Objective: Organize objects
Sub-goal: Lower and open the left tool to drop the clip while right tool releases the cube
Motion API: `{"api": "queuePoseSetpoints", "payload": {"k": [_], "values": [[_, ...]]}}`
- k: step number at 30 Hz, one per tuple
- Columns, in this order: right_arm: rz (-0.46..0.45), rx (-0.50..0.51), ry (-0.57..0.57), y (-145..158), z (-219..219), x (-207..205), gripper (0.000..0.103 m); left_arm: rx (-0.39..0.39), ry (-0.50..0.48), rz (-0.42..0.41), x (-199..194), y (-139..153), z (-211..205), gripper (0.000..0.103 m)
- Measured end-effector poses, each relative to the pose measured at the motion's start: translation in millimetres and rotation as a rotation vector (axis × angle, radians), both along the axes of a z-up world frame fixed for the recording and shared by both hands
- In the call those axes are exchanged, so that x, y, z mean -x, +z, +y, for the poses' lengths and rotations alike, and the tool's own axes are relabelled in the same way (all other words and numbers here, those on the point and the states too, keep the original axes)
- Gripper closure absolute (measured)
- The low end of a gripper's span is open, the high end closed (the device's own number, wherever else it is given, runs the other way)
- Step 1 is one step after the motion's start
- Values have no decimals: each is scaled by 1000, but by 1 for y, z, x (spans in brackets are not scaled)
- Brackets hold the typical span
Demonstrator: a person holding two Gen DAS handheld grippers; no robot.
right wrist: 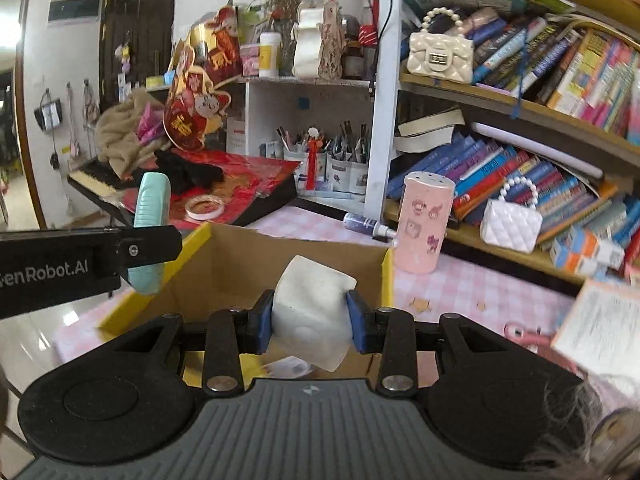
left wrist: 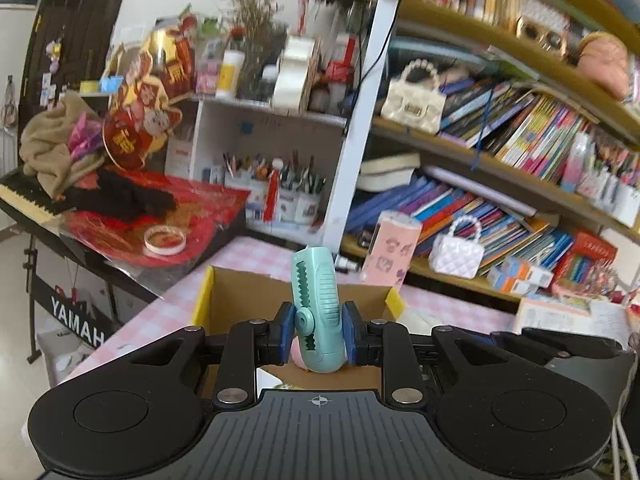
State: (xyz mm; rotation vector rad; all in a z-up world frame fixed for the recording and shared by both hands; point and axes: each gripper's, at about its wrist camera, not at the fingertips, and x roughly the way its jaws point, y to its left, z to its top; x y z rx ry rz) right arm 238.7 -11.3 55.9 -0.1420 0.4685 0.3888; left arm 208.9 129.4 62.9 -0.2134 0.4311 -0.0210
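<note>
Table (right wrist: 460, 292) pink-checked; cardboard box (right wrist: 248, 264) on it; bookshelves (right wrist: 520, 112) behind.

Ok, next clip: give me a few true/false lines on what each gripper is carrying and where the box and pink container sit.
1. The left gripper is shut on a teal clip. True.
2. The right gripper has open, empty jaws. False: it is shut on a white block.
3. The cardboard box lies open-topped ahead of both grippers on the pink checked tablecloth. True.
4. The pink cylindrical container stands inside the box. False: it stands upright on the tablecloth beside the box.
5. The teal clip already lies on the box floor. False: it is held upright between the left jaws.
</note>
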Motion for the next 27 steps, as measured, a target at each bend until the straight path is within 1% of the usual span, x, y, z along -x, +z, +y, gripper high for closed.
{"api": "queuePoseSetpoints", "payload": {"k": [3,8,11,13,15,19,22,24,27], "values": [[24,64,42,-11,4,-32,68,11,4,64,-30,-10,-2,79],[145,201,181,-37,17,-85,68,106,28,225,-75,-36,10,79],[194,299,268,-50,26,-106,68,123,54,297,-95,-50,15,79],[222,362,318,-56,32,-115,68,136,62,327,-102,-57,16,79],[254,415,359,-63,37,-118,68,164,75,350,-106,-61,19,79],[280,449,399,-73,39,-123,67,153,95,397,-115,-69,18,79],[235,494,422,-78,42,-117,66,141,107,419,-117,-73,18,79],[216,505,436,-80,42,-113,66,132,109,427,-118,-76,16,79],[220,496,463,-80,42,-113,66,100,110,432,-118,-78,13,79]]}}
